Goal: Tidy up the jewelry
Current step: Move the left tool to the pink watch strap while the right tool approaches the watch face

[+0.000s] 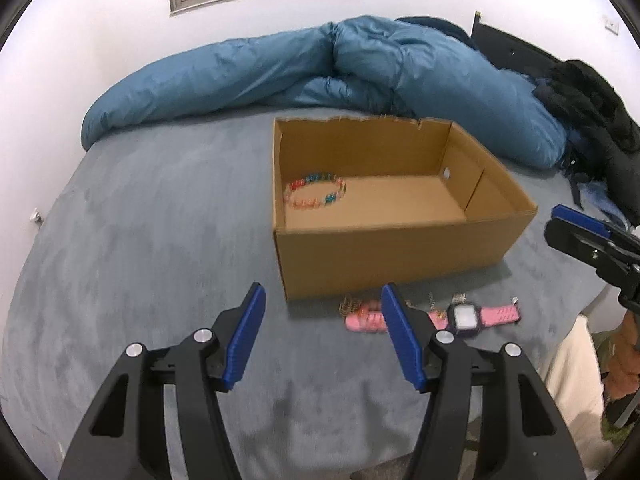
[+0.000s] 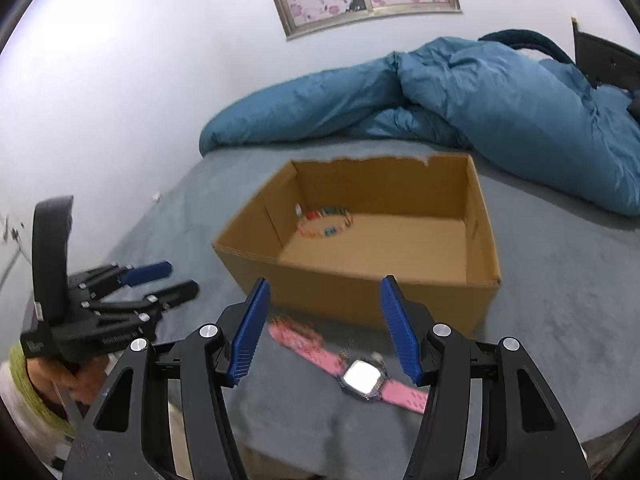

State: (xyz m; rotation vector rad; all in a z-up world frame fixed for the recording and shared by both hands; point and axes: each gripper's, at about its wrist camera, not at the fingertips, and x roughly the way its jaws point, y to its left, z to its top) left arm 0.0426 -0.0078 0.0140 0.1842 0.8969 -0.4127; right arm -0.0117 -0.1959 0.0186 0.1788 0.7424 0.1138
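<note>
Ribbed blue jaws parted; pink watch (image 2: pixel 362 376), cardboard box (image 1: pixel 384 256).

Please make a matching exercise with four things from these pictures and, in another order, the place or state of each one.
1. beaded bracelet
2. pink watch
3. blue duvet
4. left gripper

A. on the bed, in front of the box
B. open, holding nothing
C. inside the cardboard box
D. heaped behind the box

Pairs: 1-C, 2-A, 3-D, 4-B
</note>
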